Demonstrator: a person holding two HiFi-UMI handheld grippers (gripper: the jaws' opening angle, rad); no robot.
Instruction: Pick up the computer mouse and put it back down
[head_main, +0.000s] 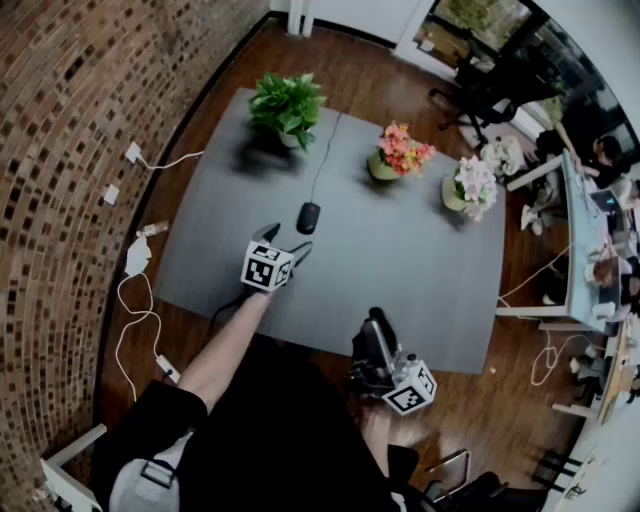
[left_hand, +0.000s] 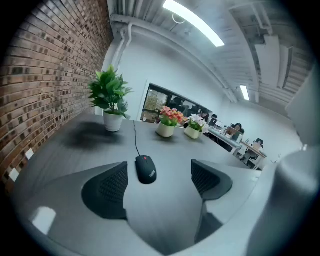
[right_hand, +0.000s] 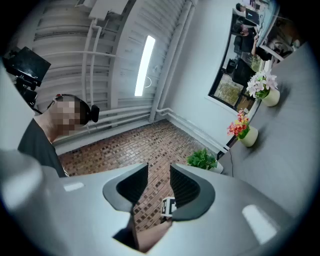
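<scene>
Head view: computer mouse (head_main: 308, 216) lies on the grey table (head_main: 420, 290), at 1 o'clock of the left gripper (head_main: 284, 240), just beyond its tips. Left gripper view: jaws stand wide apart, the mouse ahead between them, nearer the left pad, no contact. Right gripper (head_main: 378, 335) is at the table's 6 o'clock edge, its jaws narrowly apart and empty.

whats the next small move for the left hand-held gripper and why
Probably ease the left hand-held gripper forward and down so that its open jaws straddle the computer mouse. The mouse lies untouched on the grey table just ahead of the jaws and slightly nearer the left one, so closing now would likely grip nothing.
</scene>
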